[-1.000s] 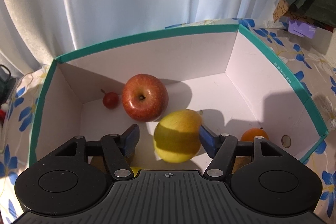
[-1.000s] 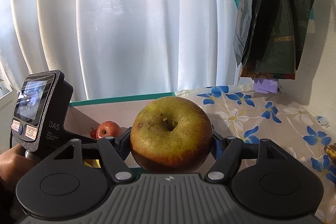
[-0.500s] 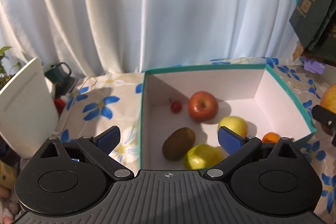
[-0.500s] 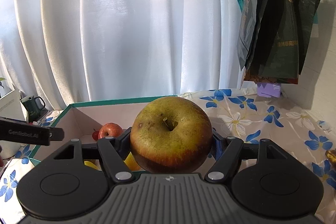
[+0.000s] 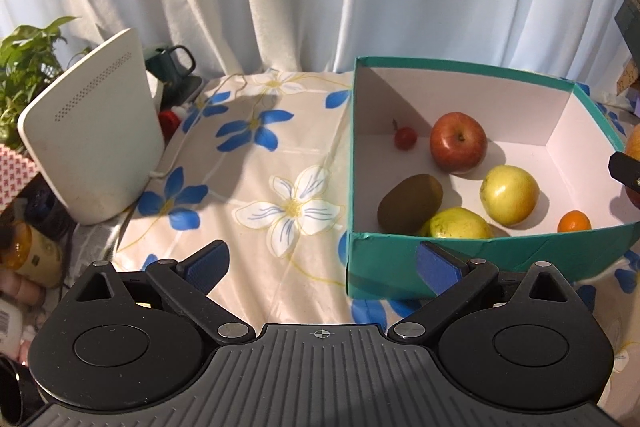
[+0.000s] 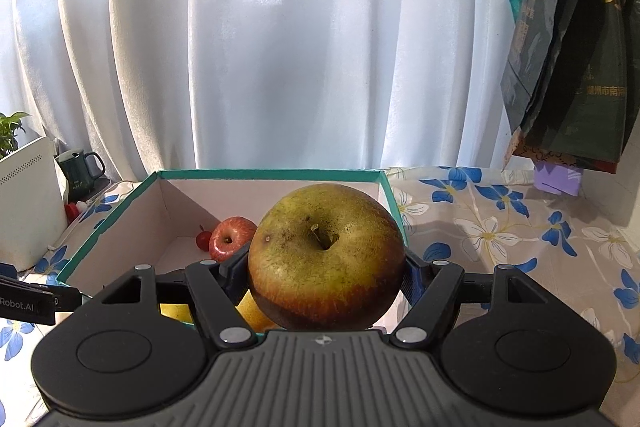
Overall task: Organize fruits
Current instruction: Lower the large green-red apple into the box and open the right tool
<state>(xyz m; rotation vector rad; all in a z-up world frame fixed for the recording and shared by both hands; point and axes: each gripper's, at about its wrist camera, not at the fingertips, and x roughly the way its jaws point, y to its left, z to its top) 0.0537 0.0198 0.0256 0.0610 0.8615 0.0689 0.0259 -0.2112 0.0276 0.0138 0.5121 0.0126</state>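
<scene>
A teal box (image 5: 480,259) with a white inside stands on the flowered cloth. In it lie a red apple (image 5: 458,141), a small red fruit (image 5: 405,137), a kiwi (image 5: 410,203), a yellow apple (image 5: 509,194), a yellow-green pear (image 5: 460,224) and a small orange (image 5: 574,221). My left gripper (image 5: 320,265) is open and empty, outside the box at its front left corner. My right gripper (image 6: 324,273) is shut on a large green-brown apple (image 6: 325,257), held above the box's near edge (image 6: 112,211). The red apple also shows in the right wrist view (image 6: 230,238).
A white device (image 5: 92,143) and a dark green mug (image 5: 170,65) stand left of the box, with a plant (image 5: 24,59) behind. Bottles crowd the lower left edge (image 5: 24,255). Dark bags (image 6: 572,47) hang at right. White curtains close the back.
My left gripper let go of the yellow apple in the box, opened, and pulled back out to the left front. My right gripper with the green-brown apple moved closer over the box.
</scene>
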